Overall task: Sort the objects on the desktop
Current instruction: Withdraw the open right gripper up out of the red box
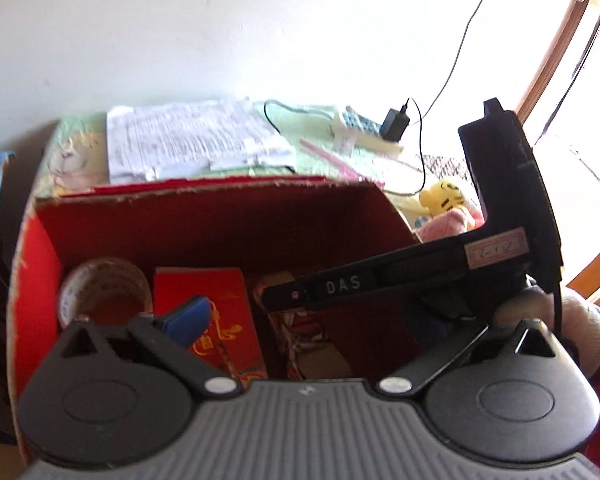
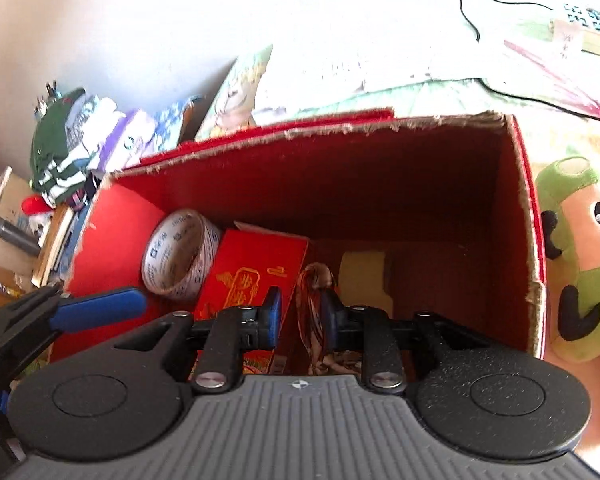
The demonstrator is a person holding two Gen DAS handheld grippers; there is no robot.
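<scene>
**While both grippers hung over the open red box**

While the right gripper [image 2: 300, 316] sat low inside the open red cardboard box [image 2: 332, 132], its blue-padded fingers [image 2: 274, 312] stood a narrow gap apart, nothing clamped; strands of a red-and-tan woven cord bundle [image 2: 314, 280] showed in the gap, contact unclear. Ahead-left of it lay a red envelope with gold print [image 2: 256, 268], and further left a roll of printed white packing tape [image 2: 180, 256] stood tilted on the box floor. A pale yellow card [image 2: 360, 276] lay ahead-right. The left gripper [image 1: 300, 320] was spread wide, holding nothing, one blue pad [image 1: 190, 318] visible; its right finger was hidden behind the right tool's black arm. A green-and-pink plush toy [image 2: 580, 264] sat outside the box, right of the right gripper.
</scene>
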